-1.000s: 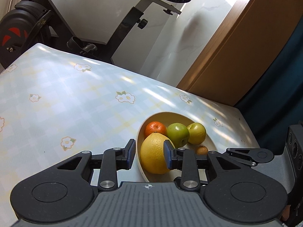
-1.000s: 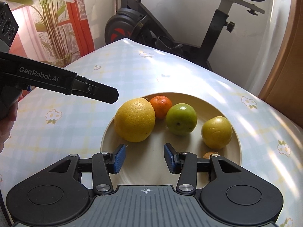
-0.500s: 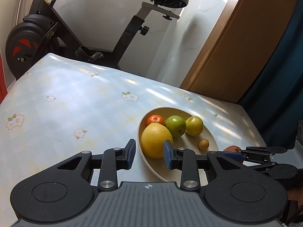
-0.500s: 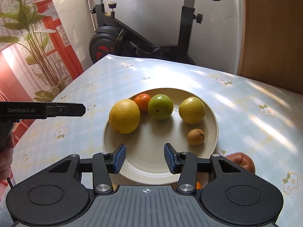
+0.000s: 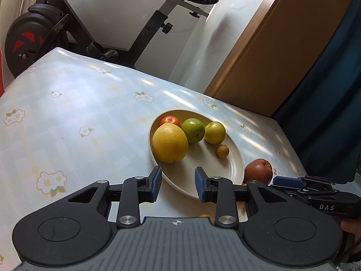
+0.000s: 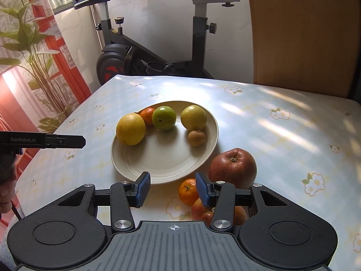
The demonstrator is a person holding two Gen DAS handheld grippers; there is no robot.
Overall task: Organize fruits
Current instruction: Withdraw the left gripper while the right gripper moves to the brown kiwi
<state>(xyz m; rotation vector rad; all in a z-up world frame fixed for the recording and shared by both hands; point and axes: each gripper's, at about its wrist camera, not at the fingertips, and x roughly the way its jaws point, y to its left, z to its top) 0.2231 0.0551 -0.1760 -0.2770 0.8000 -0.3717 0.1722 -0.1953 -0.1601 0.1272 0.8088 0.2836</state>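
A cream plate (image 6: pixel 162 167) (image 5: pixel 227 169) holds a large yellow citrus (image 6: pixel 130 129) (image 5: pixel 169 142), a small orange (image 6: pixel 147 115), a green apple (image 6: pixel 164 117), a yellow-green apple (image 6: pixel 193 117) and a small brown fruit (image 6: pixel 196 138). On the table beside the plate lie a big red apple (image 6: pixel 232 168) (image 5: pixel 258 171), a small orange (image 6: pixel 187 191) and a reddish fruit (image 6: pixel 200 211) partly hidden by my right gripper. My right gripper (image 6: pixel 172 188) is open and empty over the plate's near rim. My left gripper (image 5: pixel 178 186) is open and empty at the plate's near edge.
The table has a pale blue flowered cloth (image 6: pixel 282 135). An exercise bike (image 6: pixel 158 52) stands behind the table, a plant (image 6: pixel 29 52) at the left, a wooden panel (image 6: pixel 300 29) at the right. The left gripper's fingers show at the left edge in the right wrist view (image 6: pixel 65 141).
Both grippers have pulled back and risen from the plate. The yellow citrus now lies free on the plate, clear of the left fingers. The red apple and loose fruits came into view.
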